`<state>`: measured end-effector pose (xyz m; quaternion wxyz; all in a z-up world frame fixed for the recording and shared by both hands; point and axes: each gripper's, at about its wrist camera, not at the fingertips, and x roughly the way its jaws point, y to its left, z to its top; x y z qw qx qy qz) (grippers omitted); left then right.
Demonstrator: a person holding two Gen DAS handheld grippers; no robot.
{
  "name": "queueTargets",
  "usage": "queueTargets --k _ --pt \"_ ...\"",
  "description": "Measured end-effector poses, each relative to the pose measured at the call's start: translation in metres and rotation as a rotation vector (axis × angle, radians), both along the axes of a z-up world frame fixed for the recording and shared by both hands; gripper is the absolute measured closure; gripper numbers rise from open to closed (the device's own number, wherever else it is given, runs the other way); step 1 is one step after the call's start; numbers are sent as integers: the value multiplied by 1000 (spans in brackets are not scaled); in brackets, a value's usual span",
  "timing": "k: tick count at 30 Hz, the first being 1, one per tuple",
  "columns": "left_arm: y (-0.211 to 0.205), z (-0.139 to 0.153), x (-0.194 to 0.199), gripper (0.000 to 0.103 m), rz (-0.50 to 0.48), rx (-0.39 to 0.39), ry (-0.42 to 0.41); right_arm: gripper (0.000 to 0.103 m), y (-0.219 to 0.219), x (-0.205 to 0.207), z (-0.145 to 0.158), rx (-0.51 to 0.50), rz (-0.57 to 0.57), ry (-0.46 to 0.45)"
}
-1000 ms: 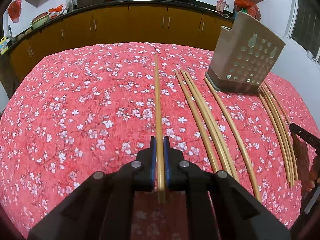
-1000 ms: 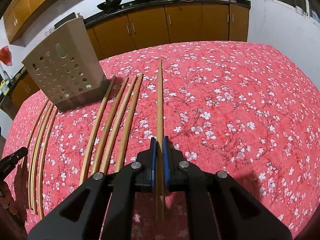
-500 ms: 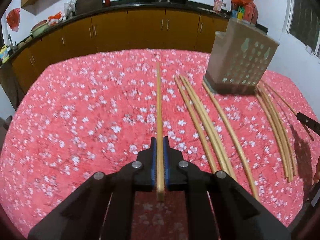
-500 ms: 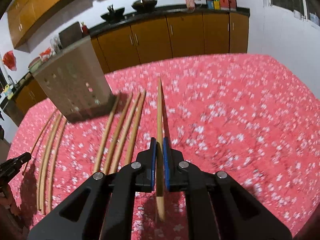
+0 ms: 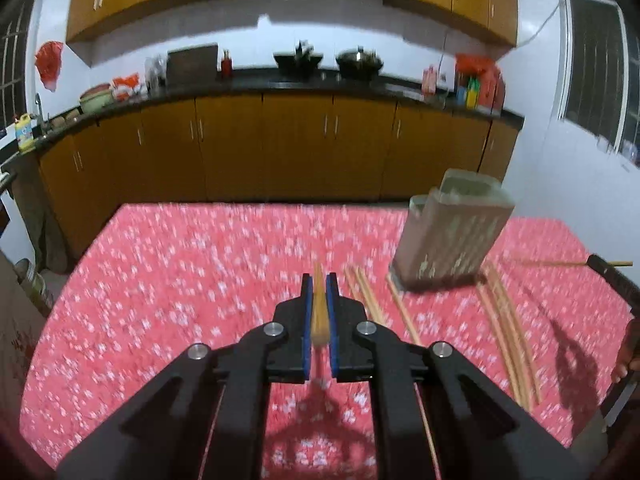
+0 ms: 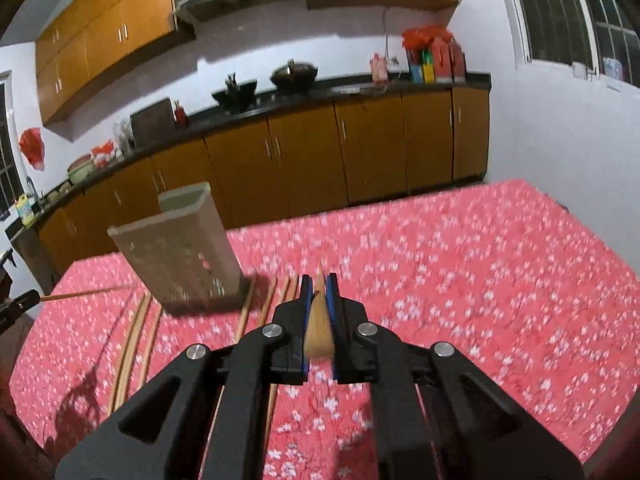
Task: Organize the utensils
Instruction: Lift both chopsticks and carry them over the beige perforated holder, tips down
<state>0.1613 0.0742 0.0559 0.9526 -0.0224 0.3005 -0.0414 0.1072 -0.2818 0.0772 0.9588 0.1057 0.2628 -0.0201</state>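
Left wrist view: the left tongs [image 5: 319, 300] are clamped on a chopstick [image 5: 319, 312]; in the right wrist view the right tongs [image 6: 319, 300] likewise pinch a chopstick [image 6: 319, 326]. Both are lifted clear of the desk [image 5: 180, 280]. The holder [image 5: 452, 236] stands near the desk's far edge, loose chopsticks beside it. Best to keep each stick tip-down, line it over the open top, then release.

1. Tablecloth [image 5: 160, 300]: red cloth, white blossom print, matt.
2. Chopsticks [image 5: 504, 320]: pale wood or bamboo, smooth.
3. Utensil holder [image 5: 448, 240], right of centre: beige perforated plastic, matt.
4. Cabinets [image 5: 296, 144]: brown wood finish, slight sheen.
5. Left gripper [image 5: 319, 312]: matt black plastic, blue pads [image 5: 307, 312].
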Motion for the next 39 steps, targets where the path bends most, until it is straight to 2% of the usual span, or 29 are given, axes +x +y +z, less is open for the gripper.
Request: queueTargets --k 6,16,19,23,28,34,39 --pt "5 37 -5 95 20 -28 -119 95 -1 0 21 -12 -8 -68" --pt "8 65 0 95 43 -21 -177 95 2 6 43 -40 -10 -104" --pt "6 84 2 95 46 -29 -222 95 -1 10 74 -7 -16 -179" --pt "-1 124 3 95 37 -84 -322 95 0 12 119 65 8 -303" --pt "-21 159 3 95 12 -152 -426 95 16 17 150 119 47 -438" --pt "-53 162 14 95 -40 -194 -482 95 40 38 136 97 85 -461" --pt "-75 140 37 95 -67 -207 -442 95 55 59 112 62 101 -414"
